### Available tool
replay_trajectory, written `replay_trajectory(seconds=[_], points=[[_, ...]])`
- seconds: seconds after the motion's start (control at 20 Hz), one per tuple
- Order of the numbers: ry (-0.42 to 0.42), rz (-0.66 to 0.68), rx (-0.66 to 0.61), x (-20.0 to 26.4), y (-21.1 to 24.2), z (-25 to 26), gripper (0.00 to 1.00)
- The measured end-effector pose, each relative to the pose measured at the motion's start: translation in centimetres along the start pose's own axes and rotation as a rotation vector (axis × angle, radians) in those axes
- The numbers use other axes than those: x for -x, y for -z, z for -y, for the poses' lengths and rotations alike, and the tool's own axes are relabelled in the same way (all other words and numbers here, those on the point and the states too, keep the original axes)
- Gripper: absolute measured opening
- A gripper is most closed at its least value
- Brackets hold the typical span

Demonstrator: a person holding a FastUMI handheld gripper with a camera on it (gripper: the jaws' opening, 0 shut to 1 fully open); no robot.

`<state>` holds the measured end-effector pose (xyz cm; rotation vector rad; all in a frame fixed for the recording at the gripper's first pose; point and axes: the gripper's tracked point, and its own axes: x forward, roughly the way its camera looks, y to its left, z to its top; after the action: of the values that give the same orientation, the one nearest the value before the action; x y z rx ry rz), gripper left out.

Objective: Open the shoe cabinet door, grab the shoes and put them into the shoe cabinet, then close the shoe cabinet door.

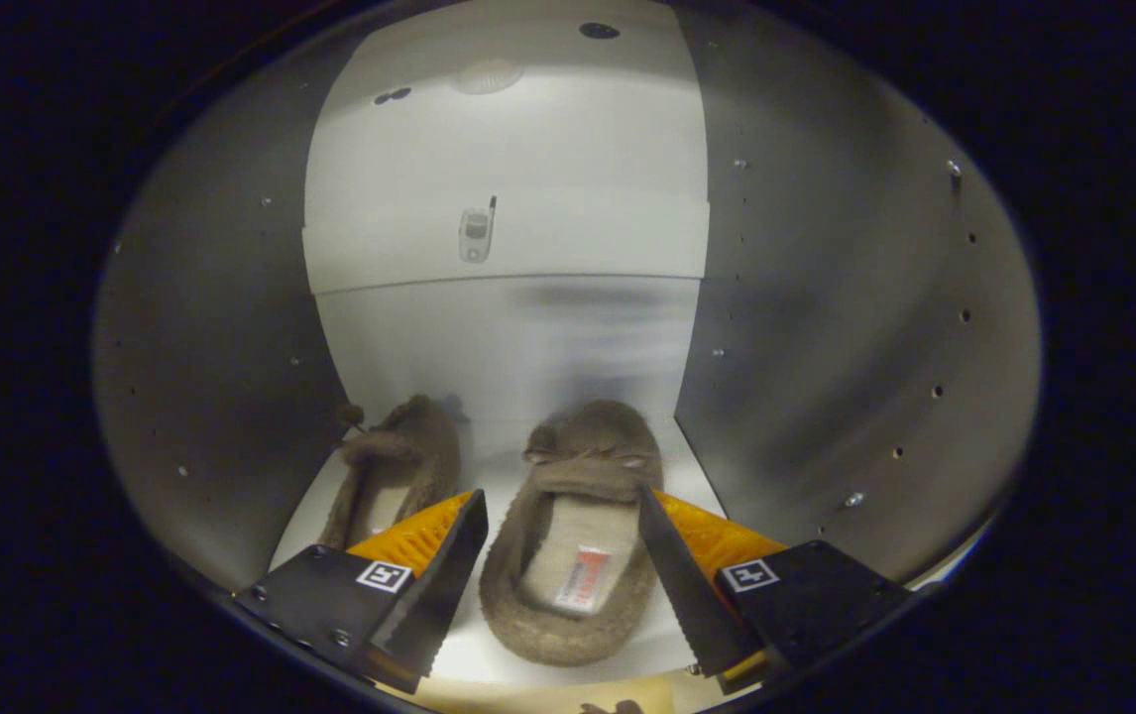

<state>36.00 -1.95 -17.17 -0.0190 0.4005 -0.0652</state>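
Brown fuzzy slippers (578, 526) sit side by side on the white cabinet shelf (697, 466), one between the spread, empty fingers (560, 585).

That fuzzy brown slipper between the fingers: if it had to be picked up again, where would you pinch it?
Probably across the side walls of the slipper, coming from its heel end. It lies heel toward the open gripper, fingers either side, and the soft rim is narrow enough to squeeze.
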Motion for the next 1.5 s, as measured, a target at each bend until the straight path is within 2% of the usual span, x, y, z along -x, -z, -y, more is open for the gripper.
replay_trajectory(seconds=[0.35,0.65,0.95,1.25,1.5], points=[[-0.003,0.094,0.001,6.5,-2.3,-0.4,0.97],[0.013,0.194,0.006,17.2,-2.4,-1.2,0.97],[0.047,0.237,-0.037,29.6,1.6,-0.8,0.97],[0.150,0.267,-0.046,42.3,6.1,2.9,0.97],[0.245,0.304,-0.097,49.0,7.7,9.3,0.97]])
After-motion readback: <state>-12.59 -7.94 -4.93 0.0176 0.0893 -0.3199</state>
